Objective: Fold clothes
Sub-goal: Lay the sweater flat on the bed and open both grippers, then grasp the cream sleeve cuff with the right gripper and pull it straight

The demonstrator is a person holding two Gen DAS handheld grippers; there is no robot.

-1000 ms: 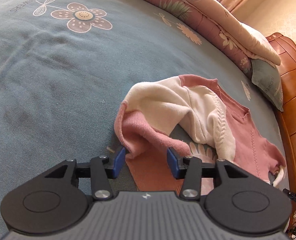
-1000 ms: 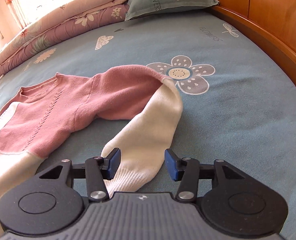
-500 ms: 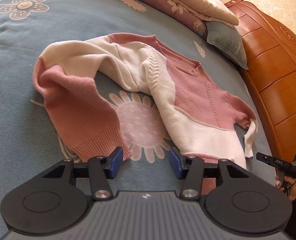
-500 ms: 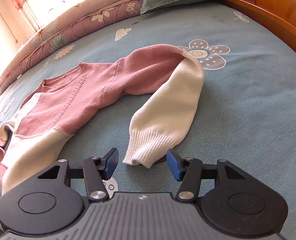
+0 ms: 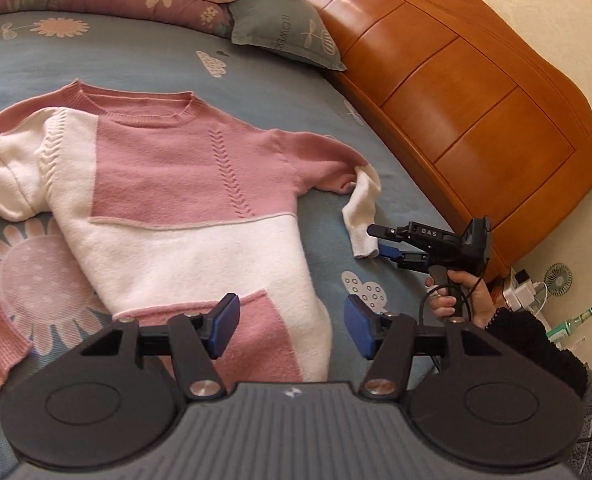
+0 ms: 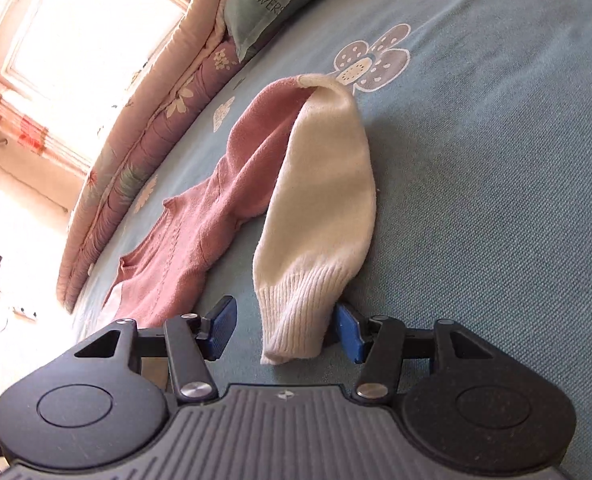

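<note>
1. Left wrist view: your left gripper (image 5: 291, 326) hangs over the sweater (image 5: 183, 216). Its jaws have just been opening and stand about half apart with nothing pinched; only the pink hem patch lies below the gap. The soft pink and cream knit lies nearly flat on the blue flowered sheet (image 5: 279, 92), with cable ribs down the chest. One pink cuff is cut off at 9 o'clock. At 3 o'clock your hand (image 5: 462, 294) holds the right gripper (image 5: 386, 242) by the cream cuff (image 5: 362, 236).
2. Right wrist view: the right gripper (image 6: 283, 330) has just widened; the ribbed cream cuff (image 6: 296, 312) lies between its pads, apparently unsqueezed. The sweater body is mostly hidden here; the window at 10 o'clock glares white.
</note>
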